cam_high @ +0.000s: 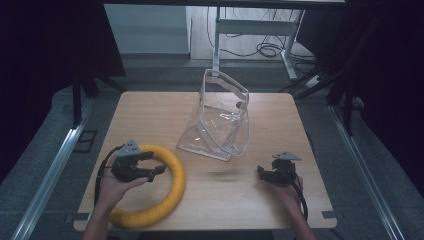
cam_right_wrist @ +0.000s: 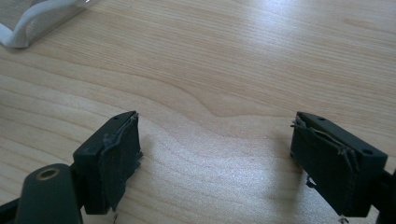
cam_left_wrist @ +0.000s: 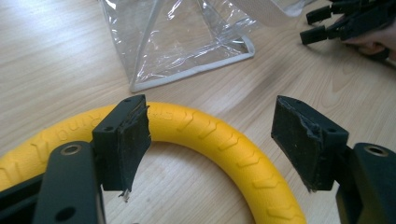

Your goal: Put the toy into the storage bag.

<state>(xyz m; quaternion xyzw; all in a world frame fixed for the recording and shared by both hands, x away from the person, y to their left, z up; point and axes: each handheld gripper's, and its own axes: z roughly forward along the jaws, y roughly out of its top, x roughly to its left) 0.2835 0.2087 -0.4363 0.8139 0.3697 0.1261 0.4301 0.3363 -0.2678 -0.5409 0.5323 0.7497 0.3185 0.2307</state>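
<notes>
A yellow foam ring (cam_high: 167, 187) lies flat on the wooden table (cam_high: 150, 112) at the front left. My left gripper (cam_high: 159, 163) hovers over the ring's inner side, jaws spread wide. In the left gripper view the ring (cam_left_wrist: 224, 140) curves past the two pads (cam_left_wrist: 133, 140) without touching them. A clear plastic bag with white edging (cam_high: 222, 120) stands slumped at the table's middle, and its base (cam_left_wrist: 182, 42) lies beyond the ring. My right gripper (cam_high: 261, 172) rests low at the front right, open, with bare wood between its jaws (cam_right_wrist: 215, 140).
The bag's white rim (cam_right_wrist: 32, 21) lies at the upper left of the right gripper view. Metal rails run along both sides of the table. Desk legs and cables (cam_high: 270, 50) lie on the floor behind it.
</notes>
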